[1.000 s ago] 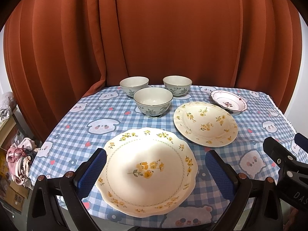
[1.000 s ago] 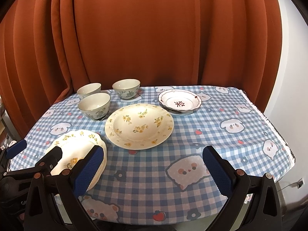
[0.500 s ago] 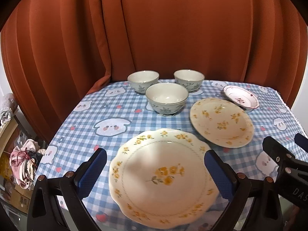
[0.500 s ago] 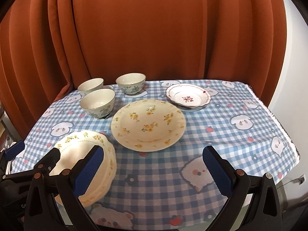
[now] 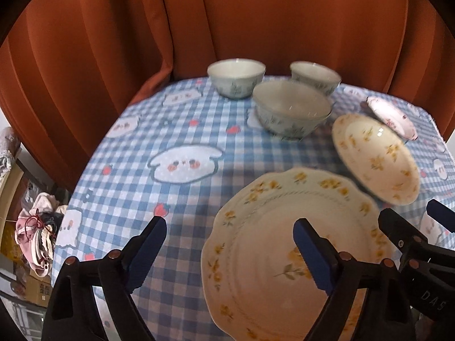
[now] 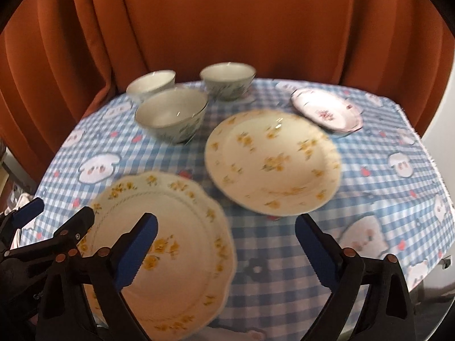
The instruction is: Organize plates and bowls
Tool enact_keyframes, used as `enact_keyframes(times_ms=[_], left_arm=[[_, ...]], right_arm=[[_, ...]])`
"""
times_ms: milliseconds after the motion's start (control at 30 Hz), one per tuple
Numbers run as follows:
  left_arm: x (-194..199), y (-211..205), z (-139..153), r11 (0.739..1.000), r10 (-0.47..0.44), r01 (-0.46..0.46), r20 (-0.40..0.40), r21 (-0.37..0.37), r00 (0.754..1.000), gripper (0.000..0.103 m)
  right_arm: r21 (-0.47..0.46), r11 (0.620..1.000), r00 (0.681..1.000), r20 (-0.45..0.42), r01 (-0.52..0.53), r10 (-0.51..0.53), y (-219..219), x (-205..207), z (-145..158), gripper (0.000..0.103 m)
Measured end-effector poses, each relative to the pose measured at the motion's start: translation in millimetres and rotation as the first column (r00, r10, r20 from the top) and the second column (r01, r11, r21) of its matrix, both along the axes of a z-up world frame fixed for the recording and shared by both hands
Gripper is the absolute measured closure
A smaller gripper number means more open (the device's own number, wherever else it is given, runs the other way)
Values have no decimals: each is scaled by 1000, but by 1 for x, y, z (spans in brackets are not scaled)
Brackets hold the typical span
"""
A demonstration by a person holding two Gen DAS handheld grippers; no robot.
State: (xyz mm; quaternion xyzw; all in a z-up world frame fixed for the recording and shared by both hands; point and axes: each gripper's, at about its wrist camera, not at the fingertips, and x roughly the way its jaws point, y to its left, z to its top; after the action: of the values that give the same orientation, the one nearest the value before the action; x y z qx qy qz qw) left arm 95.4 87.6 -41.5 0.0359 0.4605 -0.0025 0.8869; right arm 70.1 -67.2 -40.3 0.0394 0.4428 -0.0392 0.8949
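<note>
A scalloped cream plate with yellow flowers [image 5: 264,258] [image 6: 176,244] lies at the near edge of the blue checked tablecloth [image 5: 182,130]. My left gripper [image 5: 230,223] straddles its left rim, one finger above the plate and one above the cloth. Its jaws are closing and the pads touch nothing. My right gripper [image 6: 226,219] straddles the plate's right rim the same way, jaws closing. Behind it lie a round flowered plate [image 6: 273,162], a small pink-patterned plate [image 6: 327,110] and three pale bowls [image 6: 173,116] [image 6: 227,79] [image 6: 150,83].
An orange curtain [image 5: 256,22] hangs close behind the table. A heap of cloth [image 5: 37,227] lies on the floor at the left. The table's right edge [image 6: 432,164] meets a white wall. Bare cloth lies left of the scalloped plate.
Both grippers have moved forward and down toward the scalloped plate, which now looks larger. The left one has shifted left over the plate's left rim. Both pairs of jaws have narrowed a little.
</note>
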Motion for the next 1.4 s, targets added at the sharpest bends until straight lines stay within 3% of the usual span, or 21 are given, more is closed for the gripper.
enact_keyframes(times_ms=[133,367,600,1067,1400], left_arm=[[12,5,-21,1000,-11,11,-77,-10,997,14],[20,4,-48,998,-55,50,-186,-30,981,23],[24,2,-57,992,-99,78,-245,-95,965,29],[24,1,-57,990,-117,90,-293,-105,949,30],[22,-6,-34,986,-143,116,-255,-118,956,30]], right_arm=[[9,1000,997,-74,5,-4,7,13,-22,8],[21,999,976,-215,30,-25,12,25,-57,21],[25,999,961,-276,28,-20,19,27,-71,32],[31,998,942,-332,61,-48,14,33,-68,35],[-3,998,952,-301,63,-61,7,27,-40,35]])
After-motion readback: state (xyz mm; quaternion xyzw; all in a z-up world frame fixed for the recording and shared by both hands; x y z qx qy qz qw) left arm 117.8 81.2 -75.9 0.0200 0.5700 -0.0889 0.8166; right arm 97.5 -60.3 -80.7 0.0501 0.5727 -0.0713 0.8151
